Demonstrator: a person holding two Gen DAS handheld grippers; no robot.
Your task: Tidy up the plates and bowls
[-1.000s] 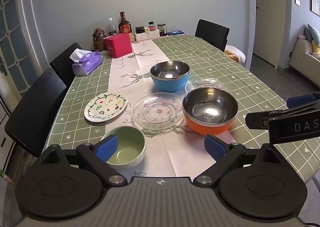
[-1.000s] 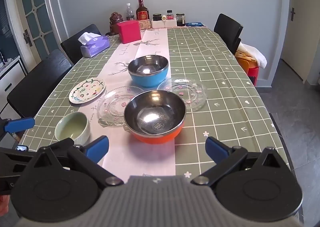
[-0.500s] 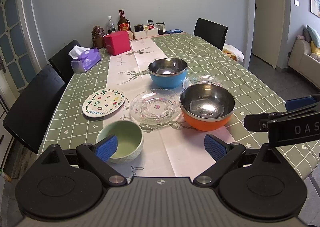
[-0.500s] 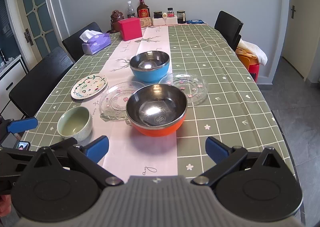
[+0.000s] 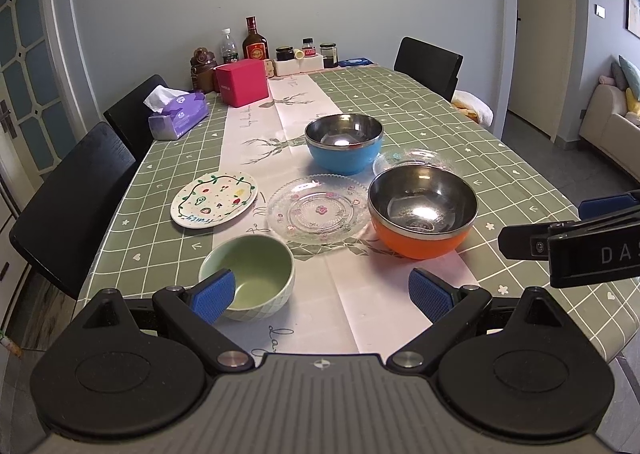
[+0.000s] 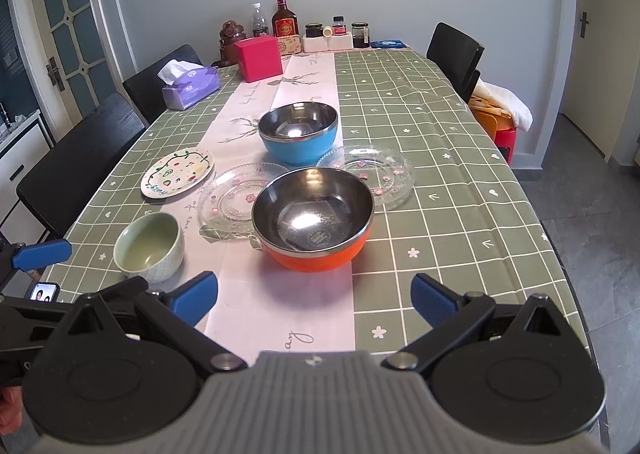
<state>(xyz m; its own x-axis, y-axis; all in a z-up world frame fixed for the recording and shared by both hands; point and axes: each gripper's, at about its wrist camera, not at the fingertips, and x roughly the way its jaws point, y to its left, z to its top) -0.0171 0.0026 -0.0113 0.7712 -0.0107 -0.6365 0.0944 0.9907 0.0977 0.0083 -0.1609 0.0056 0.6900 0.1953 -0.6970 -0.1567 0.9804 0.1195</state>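
**Six dishes loose on the table, both tongs empty**

The left gripper (image 5: 322, 292) and the right gripper (image 6: 314, 298) both hang over the near edge of the table (image 6: 452, 173), jaws spread wide, pinching nothing. Nothing is stacked yet: the green bowl (image 5: 247, 278) sits nearest the left gripper, the orange bowl (image 6: 314, 217) nearest the right, with the blue bowl (image 6: 298, 131) behind it. The painted plate (image 5: 214, 199) lies to the left, and two glass plates flank the orange bowl.

The risk, as I judge it, is the crowding. The orange bowl seems to touch or overlap the left glass plate (image 5: 318, 209), so lifting either could drag the other. Glass rims may also slip from the pads.

The right glass plate (image 6: 372, 173) is mostly hidden behind the orange bowl in the left view. Whether bowl and plate actually touch is unclear.
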